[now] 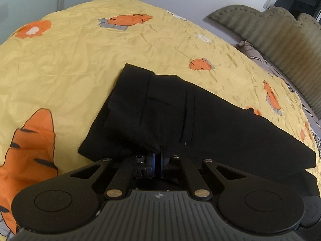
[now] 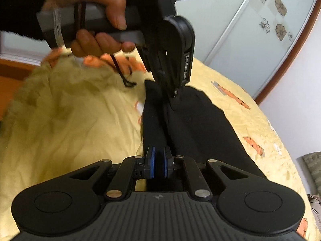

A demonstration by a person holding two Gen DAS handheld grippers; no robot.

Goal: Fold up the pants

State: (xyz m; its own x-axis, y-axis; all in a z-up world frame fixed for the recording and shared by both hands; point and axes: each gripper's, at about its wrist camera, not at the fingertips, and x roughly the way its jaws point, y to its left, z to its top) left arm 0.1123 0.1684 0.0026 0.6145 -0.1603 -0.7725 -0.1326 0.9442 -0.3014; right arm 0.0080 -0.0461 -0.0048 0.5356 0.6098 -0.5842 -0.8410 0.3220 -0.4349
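While the yellow carrot-print bedspread (image 1: 60,70) fills most of both views, the black pants (image 1: 180,120) lie folded across it, right ahead of each gripper. Their long axis in the left wrist view runs from upper left, at the far end, down toward the lower right. Left gripper (image 1: 157,161) is clamped on the near fabric edge, pointing steeply down; right gripper (image 2: 158,165) pinches dark cloth too (blue pads nearly together). A hand (image 2: 94,20) grips the left tool's handle.
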